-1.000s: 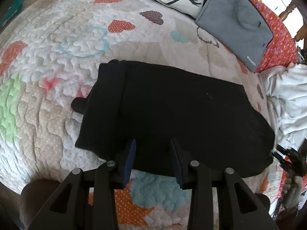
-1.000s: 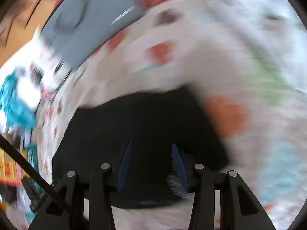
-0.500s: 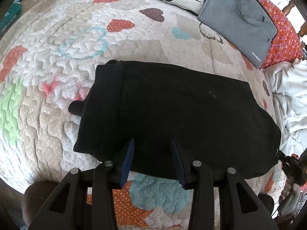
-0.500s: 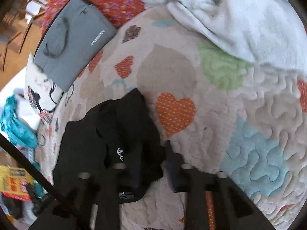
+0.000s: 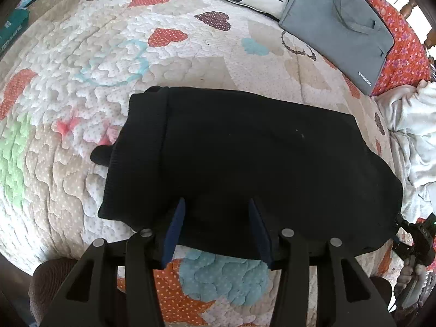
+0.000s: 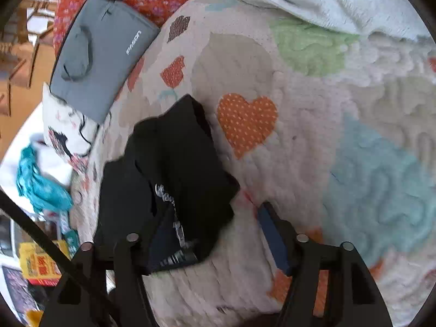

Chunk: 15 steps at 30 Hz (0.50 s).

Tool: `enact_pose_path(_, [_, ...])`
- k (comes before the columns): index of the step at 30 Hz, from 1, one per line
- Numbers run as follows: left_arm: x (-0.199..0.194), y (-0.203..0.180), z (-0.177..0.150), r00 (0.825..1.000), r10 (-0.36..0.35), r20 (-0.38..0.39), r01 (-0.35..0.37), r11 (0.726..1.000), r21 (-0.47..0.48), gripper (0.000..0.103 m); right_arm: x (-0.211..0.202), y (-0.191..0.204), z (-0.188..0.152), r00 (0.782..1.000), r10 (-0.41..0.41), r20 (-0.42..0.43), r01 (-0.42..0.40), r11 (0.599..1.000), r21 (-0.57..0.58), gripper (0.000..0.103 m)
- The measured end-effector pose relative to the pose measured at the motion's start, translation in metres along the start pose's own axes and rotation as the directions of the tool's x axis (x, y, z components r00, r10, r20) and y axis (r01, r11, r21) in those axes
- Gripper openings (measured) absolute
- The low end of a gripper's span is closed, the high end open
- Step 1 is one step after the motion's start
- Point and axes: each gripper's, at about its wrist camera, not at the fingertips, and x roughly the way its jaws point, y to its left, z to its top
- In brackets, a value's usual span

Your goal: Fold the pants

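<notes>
Both grippers are released: left gripper (image 5: 215, 226) sees pants (image 5: 245, 163) folded flat; right gripper (image 6: 209, 231) sees their printed lettering.

Pants (image 5: 245, 158) matt black knit cloth; quilt (image 5: 81, 54) puckered, stitched; fingers (image 5: 174, 229) blue-padded.

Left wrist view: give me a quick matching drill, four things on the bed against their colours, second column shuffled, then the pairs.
Things:
1. pants
2. laptop sleeve
3. crumpled sheet
4. heart patch

Colours:
A. orange with white dots
B. pale whitish
C. black
D. grey

Pairs: 1-C, 2-D, 3-B, 4-A
</notes>
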Motion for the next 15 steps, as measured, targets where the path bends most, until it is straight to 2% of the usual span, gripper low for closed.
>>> enact_pose_path(2, [0.0, 0.001, 0.0, 1.0, -0.002, -0.001, 0.002, 1.0, -0.001, 0.049, -0.001, 0.001, 0.004, 0.999, 0.037, 0.007, -0.037, 0.999, 0.006, 0.022])
enact_pose_path(3, [0.001, 0.0, 0.001, 1.0, -0.004, -0.002, 0.004, 1.0, -0.002, 0.049, -0.005, 0.002, 0.003, 0.998, 0.06, 0.012, -0.06, 0.998, 0.003, 0.02])
enact_pose_path(6, [0.001, 0.0, 0.001, 1.0, -0.006, -0.004, 0.006, 1.0, -0.001, 0.05, -0.025, 0.017, -0.005, 0.996, 0.066, 0.053, -0.063, 0.996, -0.069, 0.017])
enact_pose_path(9, [0.002, -0.001, 0.002, 1.0, -0.011, -0.004, 0.011, 1.0, 0.004, 0.052, -0.045, 0.021, -0.013, 0.994, 0.042, 0.098, -0.033, 0.996, -0.083, 0.017])
enact_pose_path(13, [0.003, -0.004, 0.001, 1.0, -0.013, 0.0, 0.013, 1.0, 0.017, 0.056, -0.038, 0.015, -0.017, 0.994, -0.081, 0.073, 0.087, 0.993, -0.085, 0.017])
enact_pose_path(15, [0.003, -0.005, 0.001, 1.0, -0.013, 0.001, 0.013, 1.0, 0.023, 0.057, -0.03, 0.01, -0.017, 0.988, -0.147, 0.046, 0.15, 0.987, -0.062, 0.027])
